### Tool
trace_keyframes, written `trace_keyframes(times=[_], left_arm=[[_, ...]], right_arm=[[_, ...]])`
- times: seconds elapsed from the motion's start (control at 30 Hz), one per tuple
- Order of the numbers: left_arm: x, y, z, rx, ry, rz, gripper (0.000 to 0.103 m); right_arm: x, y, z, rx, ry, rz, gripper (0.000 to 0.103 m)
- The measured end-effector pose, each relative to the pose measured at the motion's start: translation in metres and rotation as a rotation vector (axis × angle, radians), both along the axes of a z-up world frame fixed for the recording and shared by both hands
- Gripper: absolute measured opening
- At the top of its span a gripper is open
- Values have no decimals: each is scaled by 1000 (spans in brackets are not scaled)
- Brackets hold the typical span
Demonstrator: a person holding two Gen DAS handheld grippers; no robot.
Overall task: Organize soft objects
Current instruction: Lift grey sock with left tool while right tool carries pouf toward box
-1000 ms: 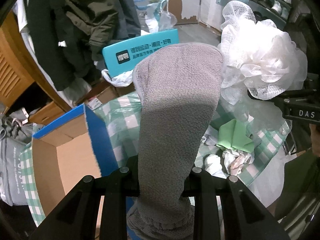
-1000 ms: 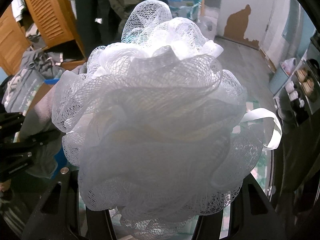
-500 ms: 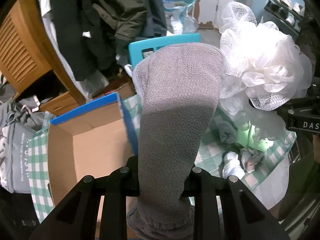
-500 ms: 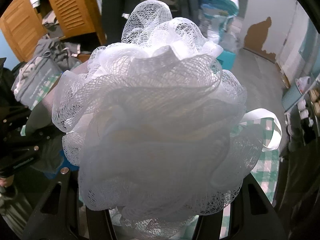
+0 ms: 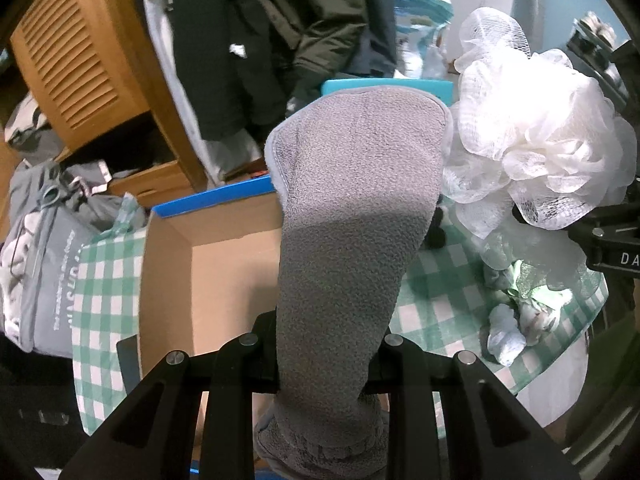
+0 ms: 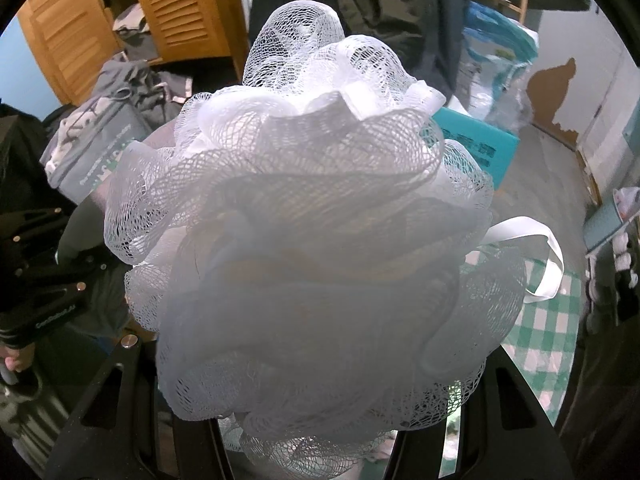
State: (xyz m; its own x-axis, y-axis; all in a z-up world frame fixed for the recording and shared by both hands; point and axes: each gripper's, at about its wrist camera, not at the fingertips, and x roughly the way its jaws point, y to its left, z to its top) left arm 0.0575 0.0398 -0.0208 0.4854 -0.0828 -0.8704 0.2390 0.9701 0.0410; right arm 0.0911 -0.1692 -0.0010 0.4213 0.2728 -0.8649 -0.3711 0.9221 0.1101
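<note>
My left gripper is shut on a grey fleece cloth that stands up between its fingers and hides much of the view. Below and left of it an open cardboard box with a blue rim sits on the green checked tablecloth. My right gripper is shut on a white mesh bath pouf, which fills its view; its white ribbon loop hangs to the right. The same pouf shows at the right of the left wrist view, next to the cloth.
Crumpled green and pale soft items lie on the table's right part. A grey bag stands at the left edge. Dark coats hang behind, beside a wooden louvred cabinet. A teal box stands past the table.
Both grippers have moved left together with their loads. The cardboard box now lies more under the grey cloth, and the crumpled items have slid toward the right edge.
</note>
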Motion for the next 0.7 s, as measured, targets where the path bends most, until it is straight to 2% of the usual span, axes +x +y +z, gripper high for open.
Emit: trace_keyframes(times=[0.3, 0.7], left_arm=[[0, 43, -9, 14, 10, 85, 26], [3, 91, -40, 43, 79, 177, 26]], right_arm=[[12, 43, 6, 4, -6, 52, 54], [32, 107, -1, 7, 16, 116, 54]])
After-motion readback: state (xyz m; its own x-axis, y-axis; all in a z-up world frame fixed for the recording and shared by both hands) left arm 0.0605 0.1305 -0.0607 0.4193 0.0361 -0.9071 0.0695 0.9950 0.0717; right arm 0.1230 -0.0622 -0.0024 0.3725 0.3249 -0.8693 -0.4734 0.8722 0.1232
